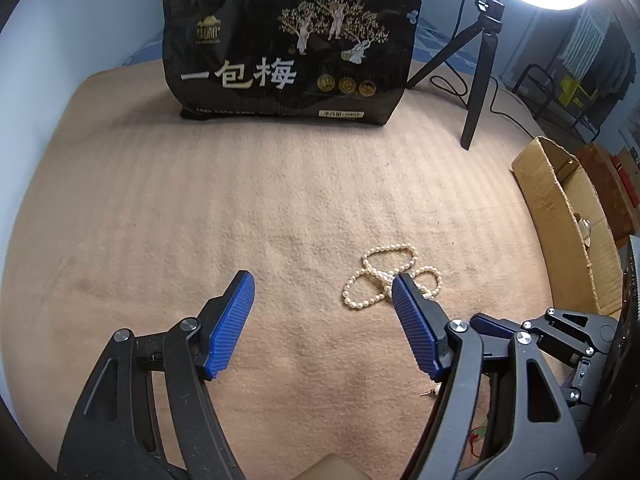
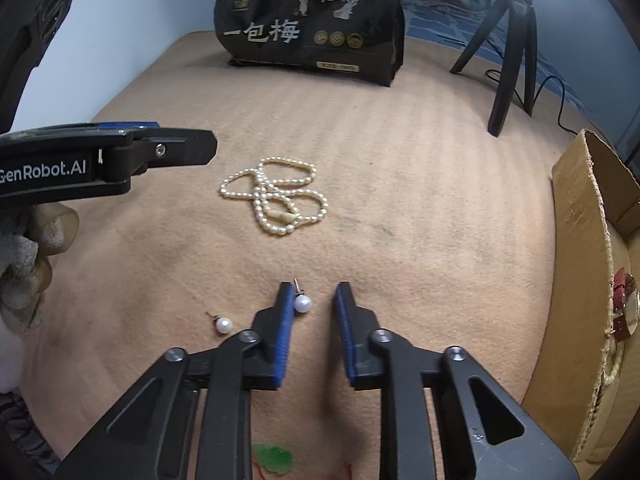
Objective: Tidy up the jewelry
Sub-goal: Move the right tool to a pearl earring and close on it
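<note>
Right gripper [image 2: 310, 292] unclenched, nothing grasped; I see one pearl earring [image 2: 302, 303] between its pads. Left gripper [image 1: 322, 286] spread wide, nothing held, by the pearl necklace [image 1: 390, 276] on the blanket [image 1: 240, 208].

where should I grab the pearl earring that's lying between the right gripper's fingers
Pinch the round pearl from above, one pad on each side. The thin post sticks out at the far end and looks too slim to hold. The right gripper already straddles it, jaws open.

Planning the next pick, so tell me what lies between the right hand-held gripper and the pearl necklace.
Only bare tan blanket, in the right wrist view. One pearl stud earring lies between that hand-held gripper's fingers, not beyond them.
</note>
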The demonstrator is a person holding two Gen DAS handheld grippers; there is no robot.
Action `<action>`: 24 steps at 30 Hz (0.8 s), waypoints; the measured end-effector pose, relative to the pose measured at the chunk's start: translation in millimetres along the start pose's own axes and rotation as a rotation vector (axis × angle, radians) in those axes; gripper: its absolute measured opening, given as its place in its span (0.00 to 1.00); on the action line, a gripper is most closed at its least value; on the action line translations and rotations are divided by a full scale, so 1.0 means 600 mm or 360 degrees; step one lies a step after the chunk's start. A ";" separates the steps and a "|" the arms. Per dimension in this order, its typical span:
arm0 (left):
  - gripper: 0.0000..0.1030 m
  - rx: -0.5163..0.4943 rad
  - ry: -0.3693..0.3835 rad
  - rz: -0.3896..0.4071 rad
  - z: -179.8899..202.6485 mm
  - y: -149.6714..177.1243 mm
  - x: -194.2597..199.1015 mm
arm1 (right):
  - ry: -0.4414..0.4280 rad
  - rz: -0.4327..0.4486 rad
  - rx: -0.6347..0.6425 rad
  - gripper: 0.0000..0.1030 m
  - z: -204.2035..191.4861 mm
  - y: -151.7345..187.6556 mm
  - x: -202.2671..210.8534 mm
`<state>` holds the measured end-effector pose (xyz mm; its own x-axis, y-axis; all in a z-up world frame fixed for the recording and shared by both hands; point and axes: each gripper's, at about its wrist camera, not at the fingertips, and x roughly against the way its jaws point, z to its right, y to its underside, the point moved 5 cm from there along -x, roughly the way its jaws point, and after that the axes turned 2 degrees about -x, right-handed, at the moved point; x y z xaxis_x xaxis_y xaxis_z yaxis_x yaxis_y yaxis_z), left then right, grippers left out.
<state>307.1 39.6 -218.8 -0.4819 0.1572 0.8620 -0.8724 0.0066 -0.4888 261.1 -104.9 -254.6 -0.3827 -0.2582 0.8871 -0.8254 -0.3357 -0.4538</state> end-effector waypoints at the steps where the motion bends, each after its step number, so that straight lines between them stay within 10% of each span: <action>1: 0.71 0.0006 0.0009 -0.0009 0.001 0.000 -0.004 | -0.0004 0.0002 -0.0001 0.13 0.002 0.000 0.001; 16: 0.71 0.0096 0.0200 -0.0149 0.034 -0.013 -0.075 | 0.0051 -0.0015 -0.0126 0.09 0.060 0.014 0.012; 24: 0.71 -0.0139 0.0150 -0.0162 0.083 0.003 -0.080 | 0.0049 -0.0021 -0.0139 0.09 0.073 0.017 0.014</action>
<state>324.6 -17.1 -254.4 -0.3780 0.2430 0.8933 -0.9038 0.1121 -0.4130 267.8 -150.4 -255.1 -0.3832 -0.2258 0.8956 -0.8628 -0.2585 -0.4344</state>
